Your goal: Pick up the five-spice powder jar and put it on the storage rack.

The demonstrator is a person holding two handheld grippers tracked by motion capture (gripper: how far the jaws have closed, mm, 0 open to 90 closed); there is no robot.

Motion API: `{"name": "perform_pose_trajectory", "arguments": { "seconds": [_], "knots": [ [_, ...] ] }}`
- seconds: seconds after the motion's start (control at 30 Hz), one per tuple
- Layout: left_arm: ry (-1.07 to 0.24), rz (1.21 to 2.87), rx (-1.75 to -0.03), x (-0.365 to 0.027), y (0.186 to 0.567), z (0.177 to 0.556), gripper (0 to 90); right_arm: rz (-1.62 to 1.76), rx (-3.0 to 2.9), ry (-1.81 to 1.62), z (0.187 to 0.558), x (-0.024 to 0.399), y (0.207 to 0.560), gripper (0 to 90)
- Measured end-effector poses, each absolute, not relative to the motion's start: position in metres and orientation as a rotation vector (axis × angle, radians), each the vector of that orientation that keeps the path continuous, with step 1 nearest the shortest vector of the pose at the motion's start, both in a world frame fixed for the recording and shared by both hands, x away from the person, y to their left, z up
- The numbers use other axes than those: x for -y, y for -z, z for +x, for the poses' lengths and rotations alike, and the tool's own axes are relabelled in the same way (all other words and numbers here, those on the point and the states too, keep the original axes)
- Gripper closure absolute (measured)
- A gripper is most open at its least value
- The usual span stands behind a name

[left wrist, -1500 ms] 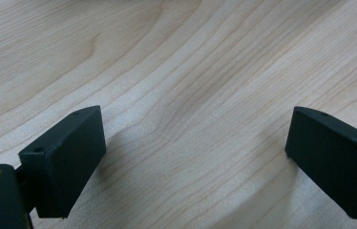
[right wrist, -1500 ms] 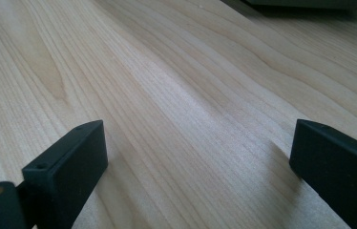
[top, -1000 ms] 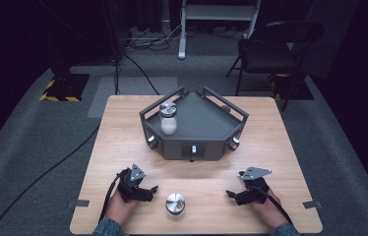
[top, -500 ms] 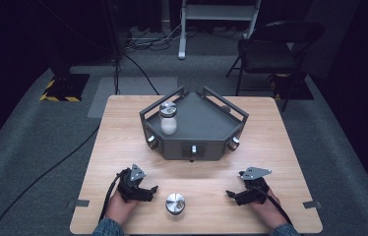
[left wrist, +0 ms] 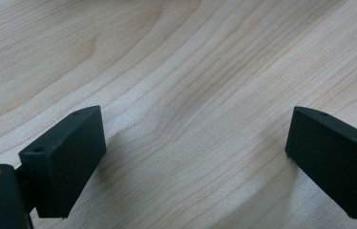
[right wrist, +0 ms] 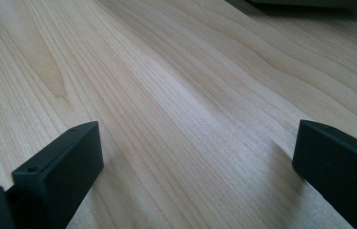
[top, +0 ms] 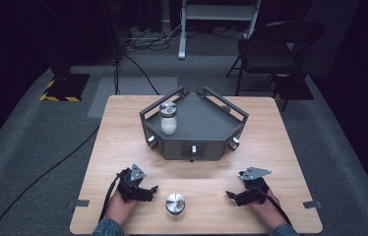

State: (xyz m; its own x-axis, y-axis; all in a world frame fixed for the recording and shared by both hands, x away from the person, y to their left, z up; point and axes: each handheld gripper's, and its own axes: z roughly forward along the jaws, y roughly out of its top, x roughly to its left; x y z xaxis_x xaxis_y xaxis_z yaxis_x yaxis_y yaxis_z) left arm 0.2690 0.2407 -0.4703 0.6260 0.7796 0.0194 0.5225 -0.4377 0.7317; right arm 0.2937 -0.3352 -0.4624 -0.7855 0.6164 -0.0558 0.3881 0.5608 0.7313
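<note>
- The metal lid (top: 175, 203) lies flat on the table (top: 290, 147), at its near edge, apart from the jar (top: 168, 118) that stands on the dark tray (top: 206, 125) farther back.
- From the lid, your left gripper (top: 146, 192) sits just beside it on its left; your right gripper (top: 236, 196) is well apart on its right, so I judge the left hand the nearer one.
- Both grippers rest low on the wood with jaws spread wide and nothing between them.
- The lid is round, so it has no long axis to line up with.
</note>
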Motion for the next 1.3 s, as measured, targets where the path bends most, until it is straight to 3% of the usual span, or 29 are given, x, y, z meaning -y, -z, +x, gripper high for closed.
{"name": "perform_pose_trajectory", "arguments": {
  "seconds": [0.5, 1.3],
  "knots": [
    [-0.466, 2.140, -1.015, -0.241, 0.470, 0.269, 6.1, 0.796, -2.476, -1.077, 0.288, 0.331, 0.458, 0.4],
    [-0.466, 2.140, -1.015, -0.241, 0.470, 0.269, 6.1, 0.678, -2.191, -1.439, 0.253, 0.356, 0.434, 0.6]
  ]
}}
